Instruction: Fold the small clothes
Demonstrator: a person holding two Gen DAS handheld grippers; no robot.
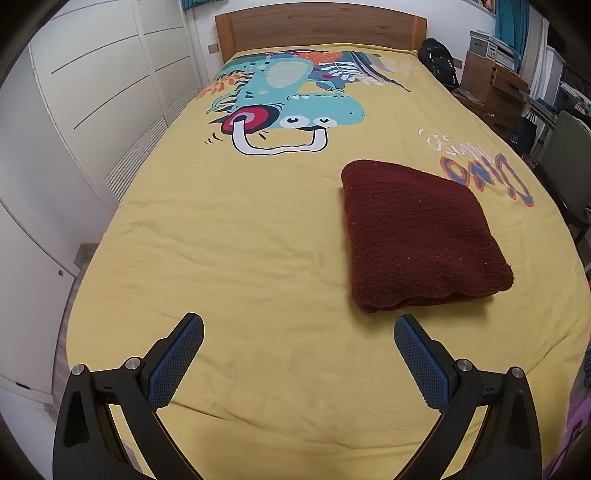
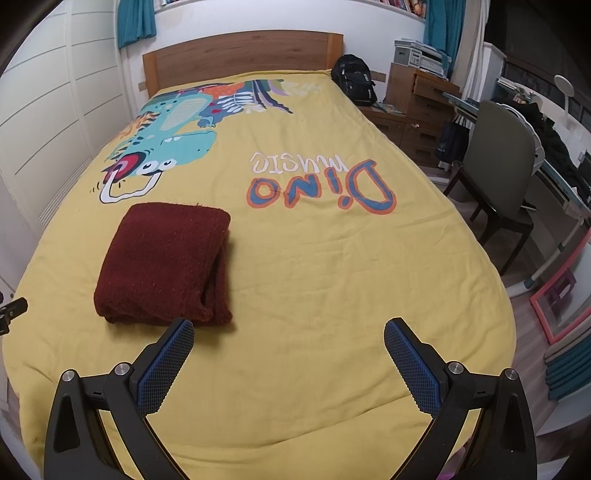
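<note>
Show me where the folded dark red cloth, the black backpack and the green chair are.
folded dark red cloth [image 2: 162, 264], right wrist view, top face.
black backpack [image 2: 354, 83], right wrist view, front.
green chair [image 2: 498, 155], right wrist view, backrest.

I see a bed [image 2: 332, 277] with wooden headboard [image 2: 240, 51], white wardrobe [image 1: 92, 92] left, chair [image 2: 498, 166] and drawers [image 2: 421, 110] right.

Both wrist views above bed [image 1: 258, 240] foot, facing headboard [image 1: 317, 27]; left view sits further left; both share bedspread, folded cloth [image 2: 162, 264].
</note>
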